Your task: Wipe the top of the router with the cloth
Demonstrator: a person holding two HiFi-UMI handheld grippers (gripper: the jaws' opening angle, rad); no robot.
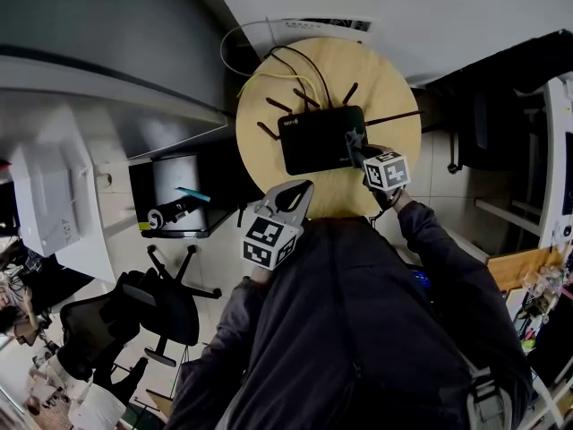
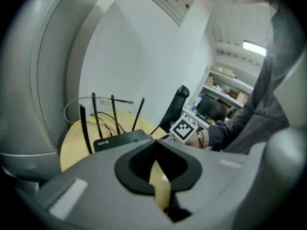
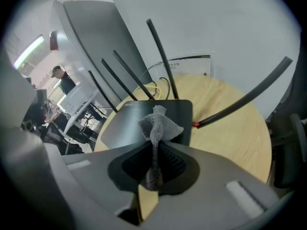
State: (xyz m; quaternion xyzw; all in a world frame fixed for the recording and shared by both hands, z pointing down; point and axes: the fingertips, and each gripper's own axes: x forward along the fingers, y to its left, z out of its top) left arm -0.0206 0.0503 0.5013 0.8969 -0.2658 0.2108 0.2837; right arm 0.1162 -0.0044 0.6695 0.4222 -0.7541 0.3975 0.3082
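Round wooden table [image 1: 394, 88], router [image 1: 320, 139] marked WiFi6, right claw [image 3: 152, 150] pinching cloth [image 3: 158, 123], left claw [image 2: 154, 147] closed

Round pale-wood counter [image 1: 389, 79] at upper centre of head view. Yellow cables [image 1: 285, 81] lying across its far part. Thin white cable loop [image 1: 231, 50] reaching past its upper-left edge. White wall notice [image 1: 322, 23] just behind it. Black swivel chair [image 1: 166, 307] on tiled floor [image 1: 219, 258], lower left. White box-shaped unit [image 1: 45, 195] at left edge. Second dark chair [image 1: 488, 106] right of counter. In right gripper view, person [image 3: 61, 78] standing far off, upper left.
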